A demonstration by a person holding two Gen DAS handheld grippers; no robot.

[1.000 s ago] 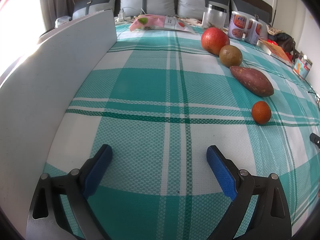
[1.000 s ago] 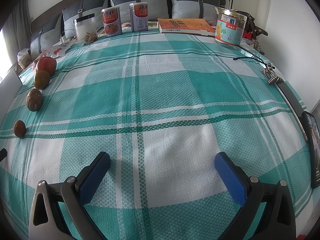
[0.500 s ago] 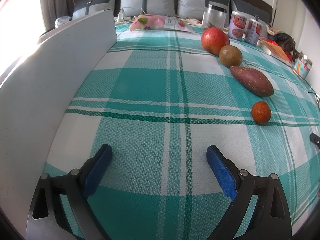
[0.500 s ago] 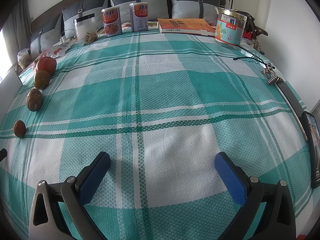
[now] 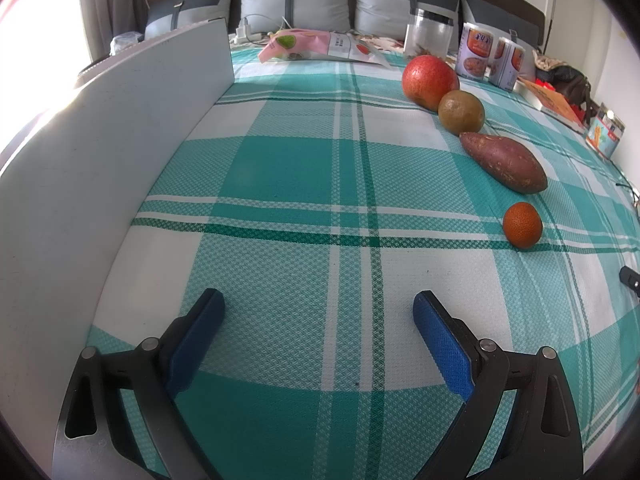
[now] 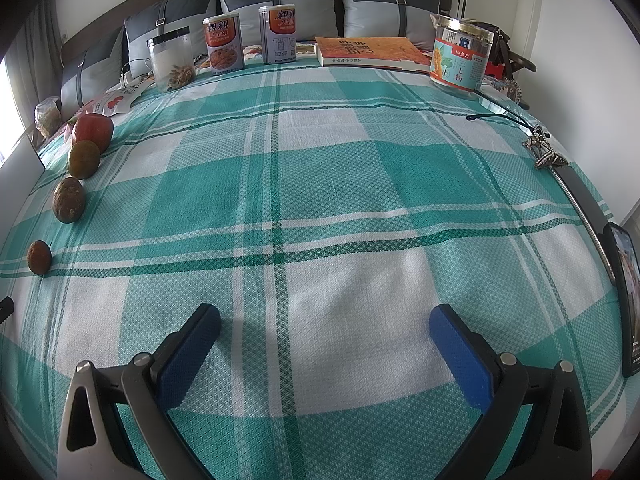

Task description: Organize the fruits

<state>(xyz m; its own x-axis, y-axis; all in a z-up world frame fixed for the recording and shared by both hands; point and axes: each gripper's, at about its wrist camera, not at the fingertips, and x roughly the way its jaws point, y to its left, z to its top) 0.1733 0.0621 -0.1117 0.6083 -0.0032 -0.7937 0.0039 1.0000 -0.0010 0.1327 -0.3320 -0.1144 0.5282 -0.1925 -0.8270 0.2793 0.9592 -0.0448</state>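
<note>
Surface: teal-and-white plaid bedspread (image 5: 288,184) is seen stretched flat over a bed, with grey cushions (image 5: 296,0) lined along the headboard.
Left gripper: black frame with blue pads, the left gripper (image 5: 319,312) is held low over the bedspread, jaws spread wide, nothing between them.
Right gripper: the right gripper (image 6: 325,325) is likewise held wide apart and empty above a white square of the plaid.
Fruit row: a diagonal line is formed on the cloth, ahead and right of the left gripper.
Far end: large red-orange round fruit (image 5: 430,81) is placed nearest the cushions, touching a smaller brownish-green round fruit (image 5: 461,112).
Middle: reddish-purple sweet potato (image 5: 503,161) is laid lengthwise just beside the green one.
Near end: small orange tangerine (image 5: 522,224) is set slightly apart, on a dark green stripe.
Right view: the same row is caught at the far left edge, well apart from the right gripper.
Left side: tall white board (image 5: 100,152) is stood upright along the bed's edge.
Back row: clear plastic jar (image 6: 171,60), two printed tins (image 6: 223,43), an orange book (image 6: 370,51) and a round labelled canister (image 6: 460,57) are ranged near the cushions.
</note>
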